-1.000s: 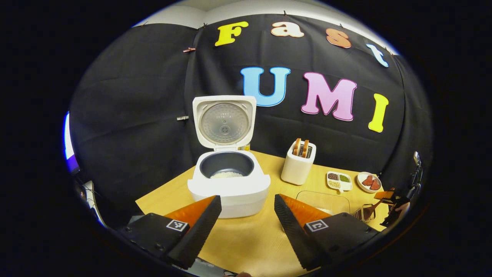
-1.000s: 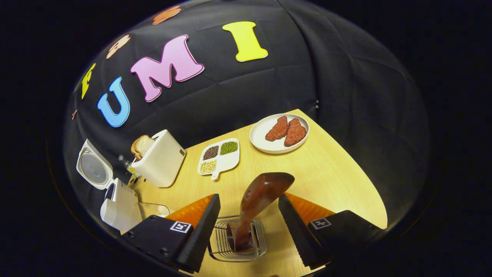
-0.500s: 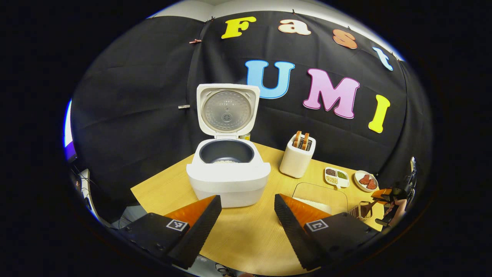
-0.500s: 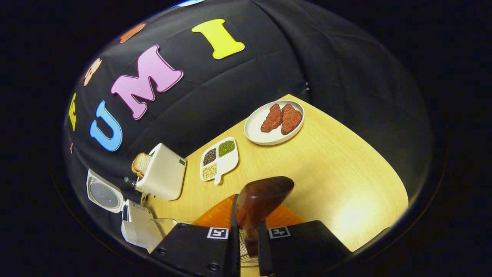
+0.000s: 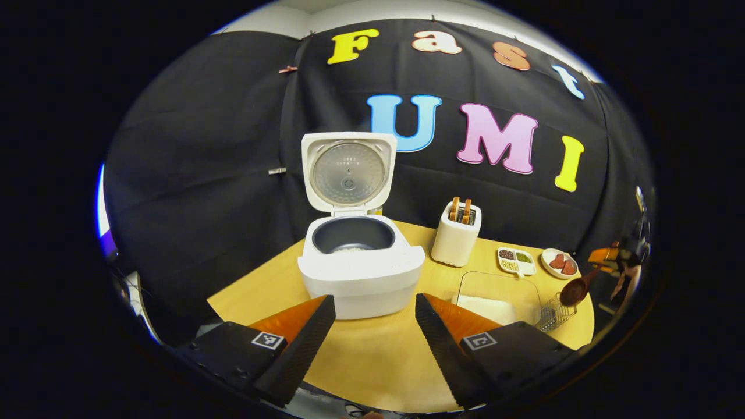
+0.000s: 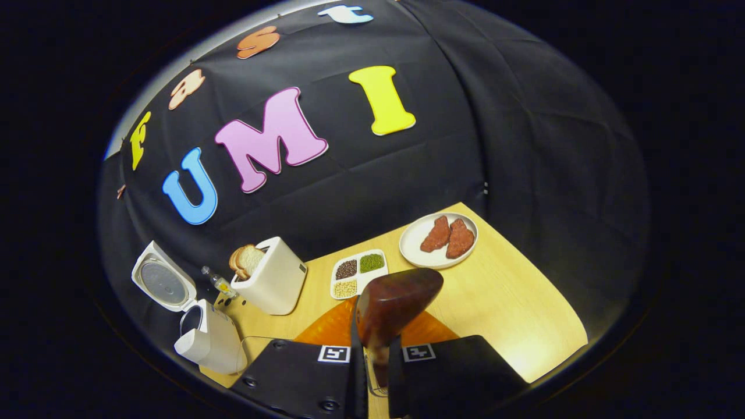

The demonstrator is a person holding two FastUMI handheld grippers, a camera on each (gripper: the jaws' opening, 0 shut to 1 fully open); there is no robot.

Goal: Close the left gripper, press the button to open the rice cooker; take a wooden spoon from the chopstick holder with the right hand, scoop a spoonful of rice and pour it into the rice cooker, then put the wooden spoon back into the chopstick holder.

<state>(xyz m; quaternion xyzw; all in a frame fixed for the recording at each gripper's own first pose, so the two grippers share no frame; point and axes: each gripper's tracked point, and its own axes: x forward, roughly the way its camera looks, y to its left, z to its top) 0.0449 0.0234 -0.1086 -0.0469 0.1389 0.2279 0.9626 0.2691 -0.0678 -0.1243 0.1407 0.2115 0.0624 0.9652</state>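
Note:
The white rice cooker (image 5: 361, 273) stands open with its lid (image 5: 347, 173) upright and a little rice in the dark pot. My left gripper (image 5: 372, 299) is open in front of it, holding nothing. In the right gripper view my right gripper (image 6: 377, 349) is shut on the handle of the wooden spoon (image 6: 396, 302), whose dark bowl sticks out ahead of the fingers. In the left gripper view that spoon (image 5: 576, 289) hangs just above the wire chopstick holder (image 5: 556, 314), at the table's right end. A glass container of rice (image 5: 499, 298) lies between holder and cooker.
A white toaster (image 5: 457, 235) with bread stands behind the glass container. A divided dish of beans (image 6: 356, 272) and a plate of meat (image 6: 437, 238) lie near the back right of the wooden table (image 6: 512, 302). A small bottle (image 6: 220, 283) stands between cooker and toaster.
My right gripper shut on the spoon's handle in the holder and has lifted it up out of the wire holder. My left gripper stayed open and shifted a little in front of the cooker.

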